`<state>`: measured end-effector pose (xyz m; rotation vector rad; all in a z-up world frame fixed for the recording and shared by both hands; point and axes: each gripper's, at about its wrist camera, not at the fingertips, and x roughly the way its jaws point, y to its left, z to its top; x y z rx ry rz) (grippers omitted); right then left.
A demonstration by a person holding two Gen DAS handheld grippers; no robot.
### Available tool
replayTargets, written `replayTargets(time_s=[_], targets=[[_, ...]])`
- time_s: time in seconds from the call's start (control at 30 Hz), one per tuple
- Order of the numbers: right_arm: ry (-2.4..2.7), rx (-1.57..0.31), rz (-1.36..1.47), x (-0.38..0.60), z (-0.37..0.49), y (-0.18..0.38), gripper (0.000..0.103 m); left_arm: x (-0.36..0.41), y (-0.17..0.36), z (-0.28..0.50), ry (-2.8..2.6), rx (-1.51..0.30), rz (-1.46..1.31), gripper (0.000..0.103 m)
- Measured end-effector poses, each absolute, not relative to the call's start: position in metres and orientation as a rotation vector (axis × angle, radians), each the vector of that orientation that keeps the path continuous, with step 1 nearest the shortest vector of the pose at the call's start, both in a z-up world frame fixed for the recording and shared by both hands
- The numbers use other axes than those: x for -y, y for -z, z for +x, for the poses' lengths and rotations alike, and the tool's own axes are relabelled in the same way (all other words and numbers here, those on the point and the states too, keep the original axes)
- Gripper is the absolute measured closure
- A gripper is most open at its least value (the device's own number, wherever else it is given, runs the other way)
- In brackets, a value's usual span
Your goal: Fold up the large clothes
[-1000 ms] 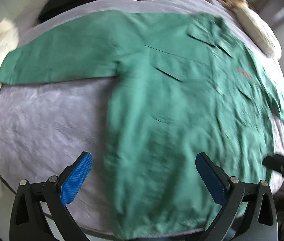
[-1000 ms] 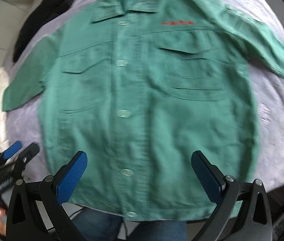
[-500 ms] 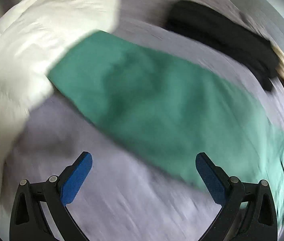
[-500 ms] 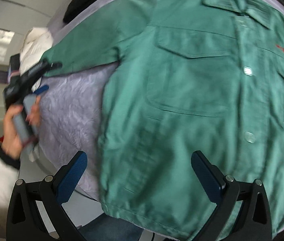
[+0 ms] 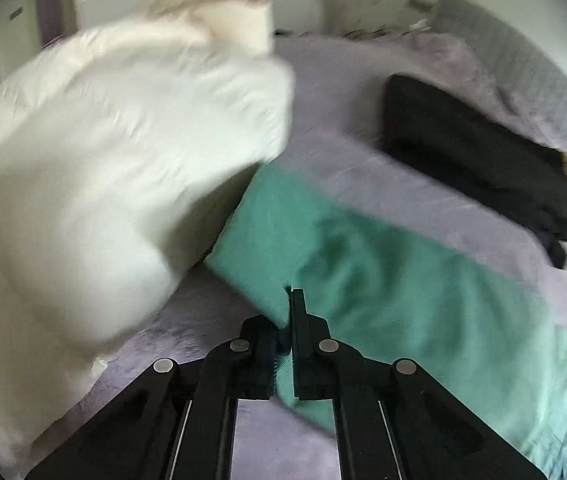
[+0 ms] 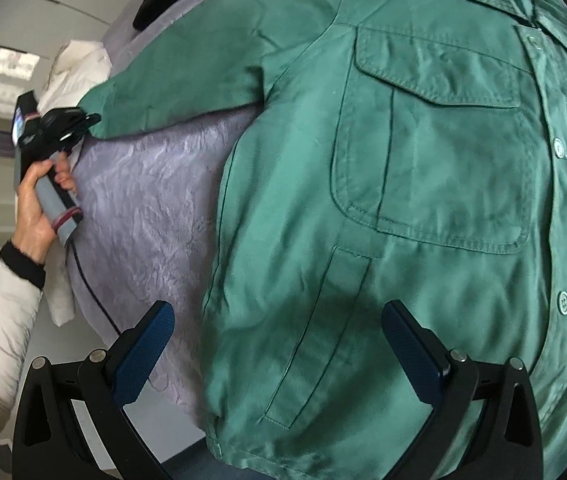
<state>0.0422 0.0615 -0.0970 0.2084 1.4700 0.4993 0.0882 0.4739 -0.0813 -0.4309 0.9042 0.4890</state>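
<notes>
Lilac quilted bedspread (image 6: 155, 184) | green buttoned work jacket (image 6: 423, 200) was spread flat | left gripper (image 5: 289, 300) clenched on sleeve cuff (image 5: 259, 248) | right gripper (image 6: 275, 344) gaped over hem | tip: cuff best carried across chest, kept taut

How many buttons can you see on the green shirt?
3: one button under the collar, one mid-chest, one lower down. More may be hidden past the picture's edge.

The left wrist view looked steeply down from close above the green shirt (image 5: 383, 280)'s cuff, blurred, perhaps by motion. The right wrist view faced down over the shirt's front, farther back. Both shared that sleeve and the purple bedspread (image 6: 151, 208).
</notes>
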Motion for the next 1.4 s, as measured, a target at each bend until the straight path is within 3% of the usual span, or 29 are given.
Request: replayTargets(time_s=[0.23,0.47,0.7,0.9,0.97,1.03,1.07,1.2,1.4], targets=[[-0.474,-1.351,0.218,-0.023,0.042,0.077,0.000,-0.376,0.004,0.116,-0.147,-0.762,-0.346,0.097],[-0.369,-1.246,0.323,0.052,0.050,0.061,0.000,-0.201,-0.047,0.149,0.257,-0.710,-0.313,0.097],[-0.203,-1.201,0.426,0.148,0.056,0.070,0.000,-0.009,0.014,0.168,0.493,-0.882,-0.185,0.097],[-0.085,-1.231,0.535,0.224,0.055,0.098,0.000,0.073,0.083,0.153,0.462,-1.016,0.028,0.096],[-0.072,-1.240,0.576,0.238,0.055,0.105,0.000,0.068,0.095,0.144,0.440,-1.032,0.066,0.081],[-0.066,-1.237,0.597,0.245,0.055,0.106,0.000,0.068,0.097,0.140,0.411,-1.028,0.083,0.016],[-0.066,-1.230,0.604,0.250,0.056,0.106,0.000,0.070,0.100,0.143,0.395,-1.006,0.083,0.011],[-0.092,-1.195,0.645,0.255,0.074,0.102,0.000,0.033,0.067,0.120,0.368,-0.952,0.102,0.011],[-0.224,-1.161,0.736,0.219,0.127,0.108,0.000,-0.057,0.069,0.098,0.139,-0.980,0.094,0.011]])
